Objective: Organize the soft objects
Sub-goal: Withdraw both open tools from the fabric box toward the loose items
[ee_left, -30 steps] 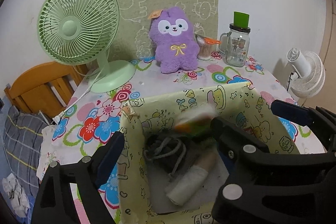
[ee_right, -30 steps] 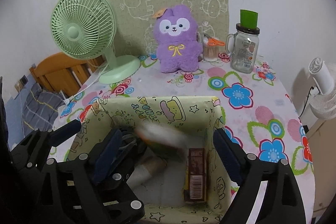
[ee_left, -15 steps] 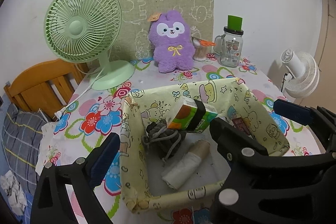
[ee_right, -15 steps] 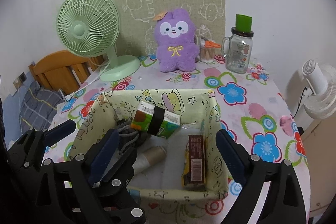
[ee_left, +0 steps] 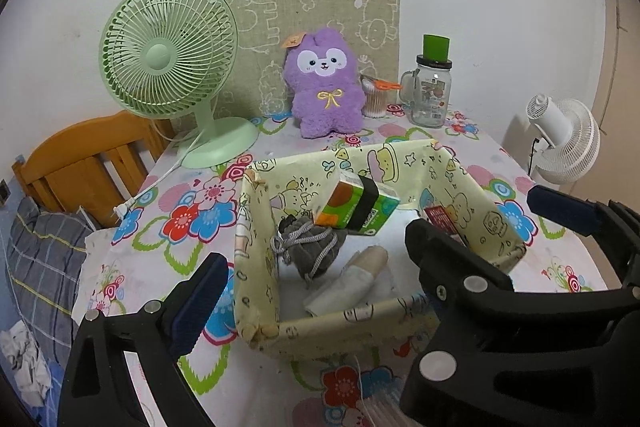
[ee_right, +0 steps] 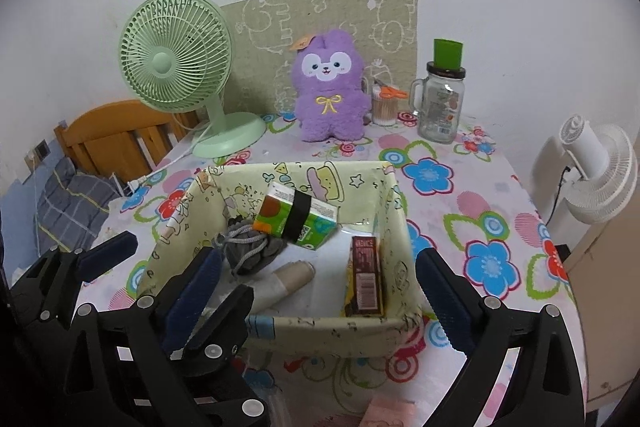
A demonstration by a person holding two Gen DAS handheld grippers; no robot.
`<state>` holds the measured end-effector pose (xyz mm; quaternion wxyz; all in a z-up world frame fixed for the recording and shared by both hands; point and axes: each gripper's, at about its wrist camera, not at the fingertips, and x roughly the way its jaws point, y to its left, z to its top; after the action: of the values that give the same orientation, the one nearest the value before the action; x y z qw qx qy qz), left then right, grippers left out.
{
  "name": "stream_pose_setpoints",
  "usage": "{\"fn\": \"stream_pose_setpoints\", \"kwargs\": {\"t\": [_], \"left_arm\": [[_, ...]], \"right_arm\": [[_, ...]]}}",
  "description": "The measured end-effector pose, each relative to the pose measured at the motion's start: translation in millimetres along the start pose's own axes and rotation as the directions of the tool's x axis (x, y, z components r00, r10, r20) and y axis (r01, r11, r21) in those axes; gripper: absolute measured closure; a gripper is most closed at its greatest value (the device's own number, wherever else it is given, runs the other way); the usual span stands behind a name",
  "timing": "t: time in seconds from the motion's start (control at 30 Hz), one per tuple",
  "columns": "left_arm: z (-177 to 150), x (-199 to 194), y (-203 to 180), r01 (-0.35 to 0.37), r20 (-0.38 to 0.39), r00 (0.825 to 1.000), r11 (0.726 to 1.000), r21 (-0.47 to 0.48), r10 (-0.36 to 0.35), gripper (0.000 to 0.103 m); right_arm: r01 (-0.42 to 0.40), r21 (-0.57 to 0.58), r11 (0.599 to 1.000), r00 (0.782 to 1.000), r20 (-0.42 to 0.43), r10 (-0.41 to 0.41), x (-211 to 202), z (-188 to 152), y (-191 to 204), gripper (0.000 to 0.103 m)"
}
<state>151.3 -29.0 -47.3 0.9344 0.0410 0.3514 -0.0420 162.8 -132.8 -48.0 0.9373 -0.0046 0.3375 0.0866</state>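
A yellow cartoon-print fabric bin (ee_left: 256,267) (ee_right: 320,331) stands on the flowered table. Inside lie a green tissue pack with a black band (ee_left: 356,207) (ee_right: 298,221), a grey drawstring pouch (ee_left: 310,247) (ee_right: 248,247), a beige and white roll (ee_left: 348,283) (ee_right: 286,281) and a brown snack packet (ee_right: 364,279). A purple plush toy (ee_left: 324,83) (ee_right: 330,87) sits at the back of the table. My left gripper (ee_left: 316,259) is open and empty in front of the bin. My right gripper (ee_right: 316,287) is open and empty, its fingers either side of the bin's near wall.
A green desk fan (ee_left: 172,63) (ee_right: 180,63) stands back left, its cord running off the table. A glass jar with a green lid (ee_left: 432,87) (ee_right: 442,99) and a cotton-swab cup with orange scissors (ee_right: 386,103) stand back right. A white fan (ee_right: 596,171) is off the right edge.
The tissue pack dropped from mid-air blur to rest inside the bin. Both grippers pulled back and up from the bin, so more of the table shows.
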Motion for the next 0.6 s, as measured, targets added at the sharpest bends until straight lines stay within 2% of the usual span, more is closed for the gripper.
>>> {"fn": "stream_pose_setpoints", "kwargs": {"t": [0.6], "left_arm": [[-19,-36,-7,0.009,0.04,0.999,1.0,-0.006,-0.009,0.004]], "right_arm": [[0.004,-0.003,1.0,0.999,0.042,-0.004,-39,-19,0,0.003]]}}
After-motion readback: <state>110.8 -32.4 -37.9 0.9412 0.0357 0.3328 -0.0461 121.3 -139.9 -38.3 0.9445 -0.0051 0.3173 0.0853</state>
